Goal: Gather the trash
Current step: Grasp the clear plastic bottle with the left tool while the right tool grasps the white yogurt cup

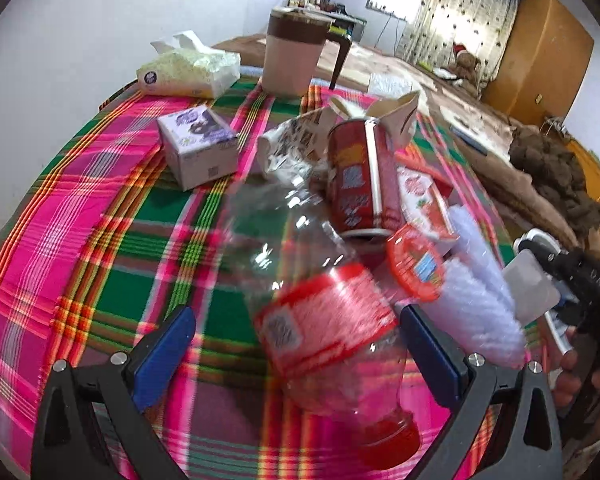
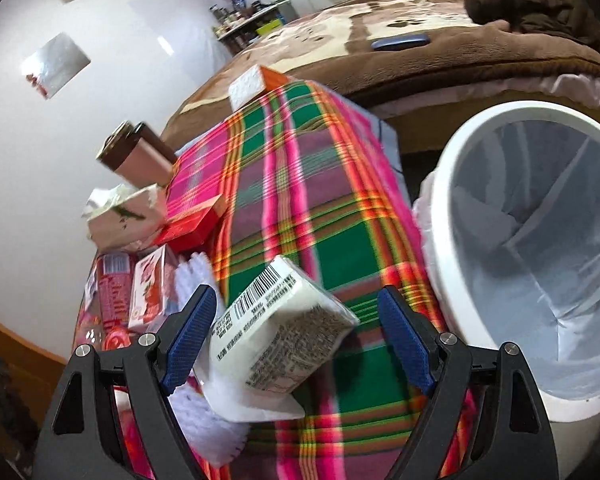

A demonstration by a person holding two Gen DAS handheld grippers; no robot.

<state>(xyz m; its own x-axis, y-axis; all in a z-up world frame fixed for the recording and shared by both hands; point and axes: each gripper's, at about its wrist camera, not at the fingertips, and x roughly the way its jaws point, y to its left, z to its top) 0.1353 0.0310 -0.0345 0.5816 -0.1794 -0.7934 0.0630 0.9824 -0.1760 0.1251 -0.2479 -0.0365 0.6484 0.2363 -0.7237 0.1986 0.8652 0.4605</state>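
Note:
A clear plastic bottle (image 1: 332,332) with a red label and red cap lies on the plaid tablecloth (image 1: 100,240), between the fingers of my open left gripper (image 1: 298,356). Its right pad is close to the bottle and its left pad stands apart. Behind the bottle lie a red can (image 1: 360,176), a crumpled paper wrapper (image 1: 292,148), a small red-and-white carton (image 1: 424,200) and a red-lidded cup (image 1: 416,272). My right gripper (image 2: 298,336) is open around a white packet (image 2: 276,332) with a barcode, which sits near its left pad. A white lined bin (image 2: 452,208) stands to the right.
A pink jug (image 1: 292,56), a tissue pack (image 1: 188,68) and a small white-and-purple box (image 1: 198,148) stand at the table's far side. White foam wrap (image 1: 480,280) lies right of the trash pile. A bed with a brown blanket (image 2: 420,64) is beyond the table. A hand (image 1: 572,376) shows at the right edge.

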